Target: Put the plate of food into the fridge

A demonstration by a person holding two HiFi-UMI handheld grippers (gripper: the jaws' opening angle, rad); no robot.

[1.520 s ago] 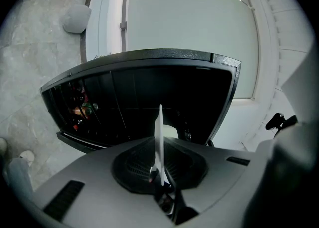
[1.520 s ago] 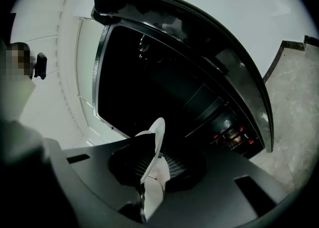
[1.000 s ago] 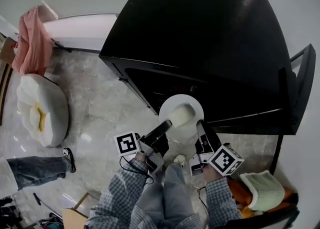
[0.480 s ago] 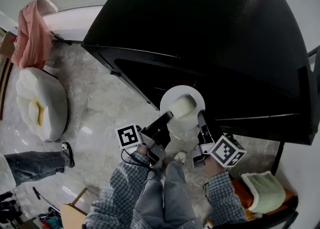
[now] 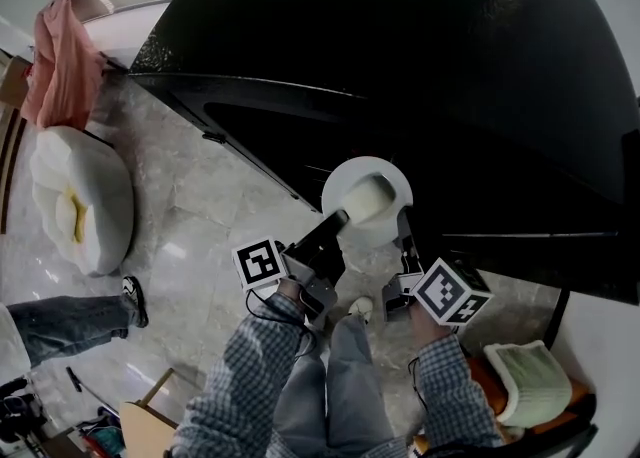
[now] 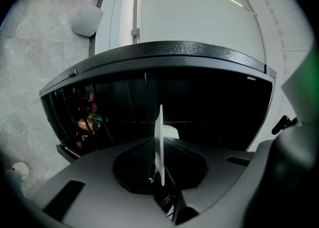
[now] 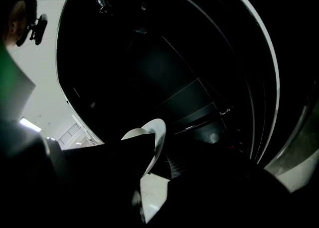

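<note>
Head view: the plate (image 5: 386, 175) of food (image 5: 365, 202) is clamped at its near rim by the left gripper (image 5: 338, 220) and the right gripper (image 5: 404, 217), at the open fridge (image 5: 400, 66); shelving is judged outstanding.

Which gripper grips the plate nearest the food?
The left gripper: the pale food on the plate lies right by its jaws, while the right gripper clamps bare rim.

- Head view looks steeply down from up high onto the white plate (image 5: 367, 191) and black fridge (image 5: 450, 66).
- Left gripper view hugs the plate's rim, facing into the fridge.
- Right gripper view does too; all three share plate and fridge.
</note>
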